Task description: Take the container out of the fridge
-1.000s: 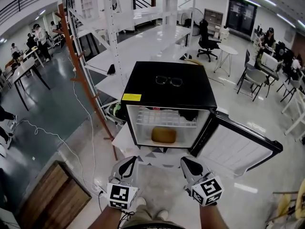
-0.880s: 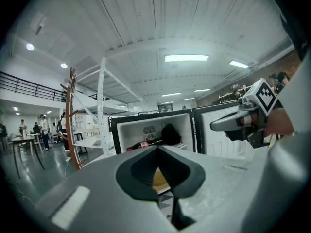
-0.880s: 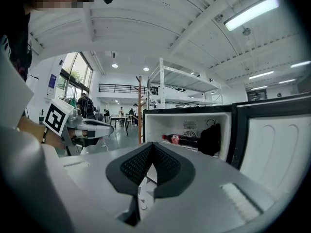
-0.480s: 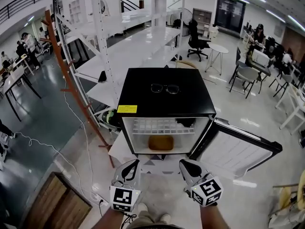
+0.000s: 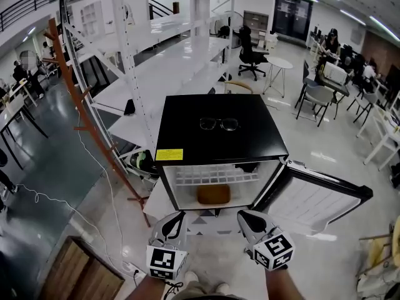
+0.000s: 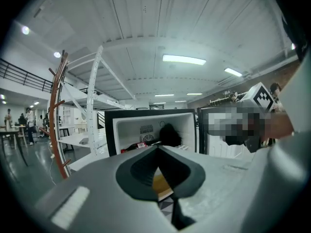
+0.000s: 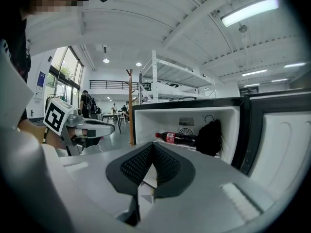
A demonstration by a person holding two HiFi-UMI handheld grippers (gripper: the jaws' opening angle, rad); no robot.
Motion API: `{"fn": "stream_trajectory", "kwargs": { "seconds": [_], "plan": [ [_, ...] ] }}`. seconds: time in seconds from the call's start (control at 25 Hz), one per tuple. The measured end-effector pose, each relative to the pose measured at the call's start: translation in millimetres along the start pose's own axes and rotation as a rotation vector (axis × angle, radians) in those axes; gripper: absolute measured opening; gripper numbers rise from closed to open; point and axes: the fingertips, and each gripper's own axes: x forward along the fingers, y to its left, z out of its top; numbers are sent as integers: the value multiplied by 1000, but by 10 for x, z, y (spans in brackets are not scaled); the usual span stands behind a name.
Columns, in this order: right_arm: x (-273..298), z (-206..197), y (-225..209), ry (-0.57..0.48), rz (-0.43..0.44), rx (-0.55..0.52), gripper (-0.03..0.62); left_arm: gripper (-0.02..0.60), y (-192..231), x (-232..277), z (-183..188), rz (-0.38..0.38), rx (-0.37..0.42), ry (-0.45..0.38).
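A black mini fridge stands open in front of me, its door swung out to the right. On its floor, under a white wire shelf, lies a tan container. My left gripper and right gripper hover side by side just short of the opening, both shut and empty. In the left gripper view the jaws meet at their tips, with the container showing below them. The right gripper view has its shut jaws in front of a cola bottle and a black bag on the shelf.
Eyeglasses rest on the fridge top. White shelving racks and a brown coat stand rise at the left, a wooden crate sits at the lower left, and a cable runs across the floor. Chairs and tables stand at the far right.
Both grippers have come a little nearer to the fridge opening, still shut. The fridge now sits lower and larger in the head view.
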Motion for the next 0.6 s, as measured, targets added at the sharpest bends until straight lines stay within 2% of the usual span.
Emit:
{"fn": "stream_trajectory", "kwargs": {
  "seconds": [0.36, 0.6],
  "plan": [
    [210, -6, 18, 14, -49, 3, 26, 2, 215, 102, 29, -47, -17, -16],
    [287, 39, 12, 20, -96, 2, 26, 2, 326, 161, 43, -86, 0, -28]
  ]
}}
